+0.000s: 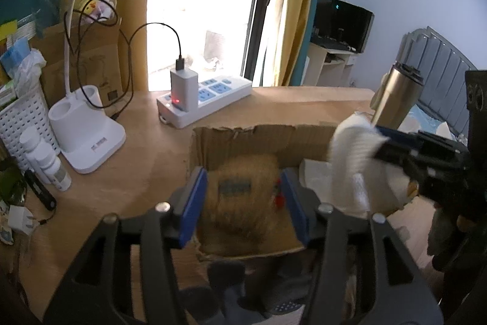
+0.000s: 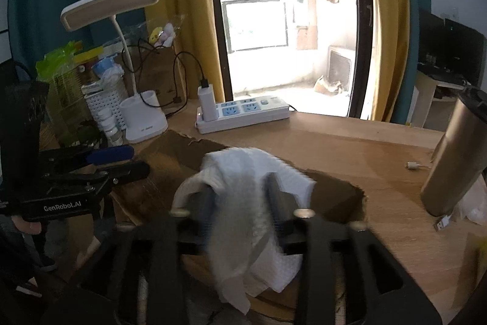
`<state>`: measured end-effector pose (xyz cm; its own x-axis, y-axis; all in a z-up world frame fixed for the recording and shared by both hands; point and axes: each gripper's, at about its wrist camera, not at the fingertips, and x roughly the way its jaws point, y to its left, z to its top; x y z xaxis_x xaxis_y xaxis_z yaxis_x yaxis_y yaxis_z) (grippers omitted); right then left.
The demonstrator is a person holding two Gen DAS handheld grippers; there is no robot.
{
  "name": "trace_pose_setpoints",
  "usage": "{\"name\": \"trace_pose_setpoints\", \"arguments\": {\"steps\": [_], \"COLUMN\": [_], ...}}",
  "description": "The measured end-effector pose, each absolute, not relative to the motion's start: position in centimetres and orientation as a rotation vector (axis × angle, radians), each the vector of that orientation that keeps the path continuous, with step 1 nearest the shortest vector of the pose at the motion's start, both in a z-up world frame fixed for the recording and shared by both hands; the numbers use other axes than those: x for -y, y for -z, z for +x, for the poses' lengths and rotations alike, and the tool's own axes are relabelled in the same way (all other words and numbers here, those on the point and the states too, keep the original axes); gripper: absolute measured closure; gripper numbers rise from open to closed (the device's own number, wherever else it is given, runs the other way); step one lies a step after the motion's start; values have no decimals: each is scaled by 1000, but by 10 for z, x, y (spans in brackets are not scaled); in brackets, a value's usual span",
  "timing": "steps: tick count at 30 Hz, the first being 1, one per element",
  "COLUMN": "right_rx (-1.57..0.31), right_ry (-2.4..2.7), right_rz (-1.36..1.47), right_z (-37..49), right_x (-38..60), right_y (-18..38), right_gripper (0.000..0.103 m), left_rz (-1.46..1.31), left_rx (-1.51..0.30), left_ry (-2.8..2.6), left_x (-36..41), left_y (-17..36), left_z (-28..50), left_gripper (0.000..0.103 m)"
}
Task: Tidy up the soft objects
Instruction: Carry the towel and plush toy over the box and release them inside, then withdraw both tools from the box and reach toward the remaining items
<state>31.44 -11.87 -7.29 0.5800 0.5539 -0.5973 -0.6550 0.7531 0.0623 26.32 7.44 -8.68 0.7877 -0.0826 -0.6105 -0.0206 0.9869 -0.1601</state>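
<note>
Left gripper (image 1: 240, 200) hangs spread wide over the cardboard box (image 1: 258, 139), above a tan woolly item (image 1: 240, 203) lying inside; right gripper (image 2: 240, 203) pinches a white cloth (image 2: 246, 221) draped above the box's right side

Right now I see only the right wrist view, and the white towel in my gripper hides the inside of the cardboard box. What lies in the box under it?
Observer: A brown fuzzy item with a blue label lies on the floor of the cardboard box, left of your white towel.
Operator: Does the left gripper hold it?
Observer: No. The left gripper is open, with one blue finger on each side of the item.
Operator: Is anything else in the box?
Observer: Yes, a white sheet lies below the towel.
</note>
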Motion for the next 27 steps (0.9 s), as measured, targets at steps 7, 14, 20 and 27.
{"name": "trace_pose_setpoints", "arguments": {"steps": [7,14,20,27], "right_rx": [-605,-582,-566,-554], "right_ry": [-691,-669,-648,-631], "right_rz": [-183,-179,-176,-177], "right_z": [304,292,277,262], "right_x": [122,130,138,146], "right_y": [65,54,46,40], "right_gripper": [42,42,41,41], "left_rz": [-177,-179,-176,-172], "left_rx": [-625,-593,-574,-551], "left_ry": [46,44,43,50], "left_x": [-73,-70,-69,-66], "left_y": [79,67,59,51], "left_z": [256,243,230,214], "left_gripper": [30,29,29,29]}}
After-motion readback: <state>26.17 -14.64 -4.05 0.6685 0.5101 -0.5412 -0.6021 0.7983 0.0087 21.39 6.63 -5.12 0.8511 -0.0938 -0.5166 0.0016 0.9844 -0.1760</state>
